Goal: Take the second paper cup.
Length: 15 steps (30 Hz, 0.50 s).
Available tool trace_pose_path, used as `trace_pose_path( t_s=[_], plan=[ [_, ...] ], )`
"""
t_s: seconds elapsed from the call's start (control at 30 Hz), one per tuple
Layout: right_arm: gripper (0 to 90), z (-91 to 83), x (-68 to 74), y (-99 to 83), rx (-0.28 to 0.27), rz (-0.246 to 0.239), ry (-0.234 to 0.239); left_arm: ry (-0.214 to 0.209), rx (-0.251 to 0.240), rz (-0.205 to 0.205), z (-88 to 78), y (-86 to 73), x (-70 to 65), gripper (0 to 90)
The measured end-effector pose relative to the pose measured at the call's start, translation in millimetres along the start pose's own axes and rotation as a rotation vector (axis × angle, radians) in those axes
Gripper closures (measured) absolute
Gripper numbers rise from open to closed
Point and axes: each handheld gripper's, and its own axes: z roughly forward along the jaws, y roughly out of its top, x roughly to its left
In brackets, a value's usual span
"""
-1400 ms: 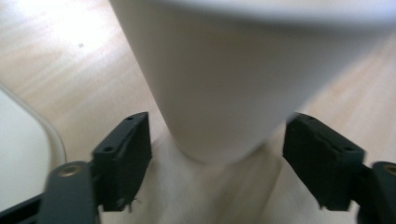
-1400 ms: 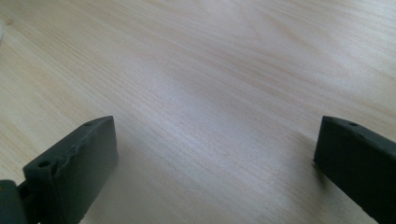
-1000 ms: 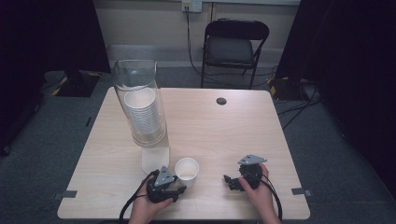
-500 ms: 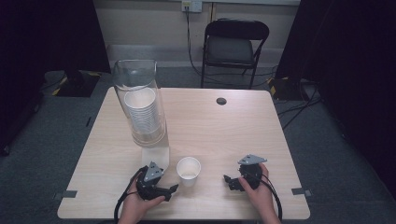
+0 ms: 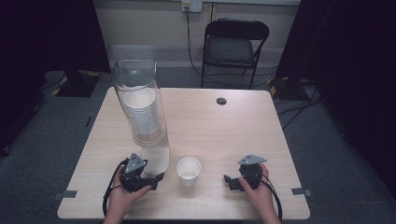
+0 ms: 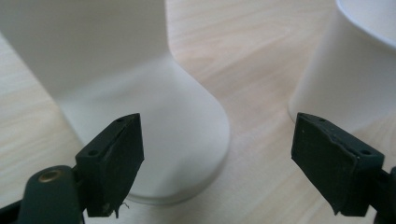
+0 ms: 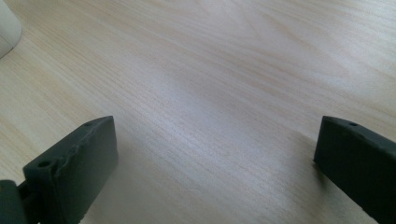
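At the left of the high view, the cup dispenser (image 5: 140, 109) is being seen standing on the table (image 5: 233, 121), a stack of white cups (image 5: 142, 112) inside its clear tube. Just below it, at lower left, the left gripper (image 5: 154, 176) is being held with jaws spread wide, gripping nothing, close to the dispenser's white base (image 6: 154, 135). At lower centre a single paper cup (image 5: 188, 171) is standing upright (light, thin-walled and easily crushed, it is judged best taken gently across its sidewall). At lower right, the right gripper (image 5: 229, 181) is being rested with jaws parted over bare wood.
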Motion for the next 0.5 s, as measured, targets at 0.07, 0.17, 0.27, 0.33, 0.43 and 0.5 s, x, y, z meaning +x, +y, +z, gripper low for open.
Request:
trace_pose_path(
  t_s=[0.07,0.17,0.27,0.33,0.43,0.5],
  plan=[
    [0.0,0.0,0.0,0.0,0.000,0.000,0.000,0.017,-0.022,-0.009,-3.1,3.4,4.3,16.7],
    [0.0,0.0,0.0,0.0,0.000,0.000,0.000,0.036,-0.055,-0.037,-6.9,7.6,8.7,16.5],
    [0.0,0.0,0.0,0.0,0.000,0.000,0.000,0.048,-0.063,-0.039,-9.1,11.4,12.0,16.5],
    [0.0,0.0,0.0,0.0,0.000,0.000,0.000,0.060,-0.083,-0.052,-10.3,14.1,13.4,16.5],
    [0.0,0.0,0.0,0.0,0.000,0.000,0.000,0.078,-0.104,-0.064,-12.7,18.4,15.6,16.3],
    [0.0,0.0,0.0,0.0,0.000,0.000,0.000,0.092,-0.121,-0.072,-13.8,20.5,16.5,16.3]
  ],
)
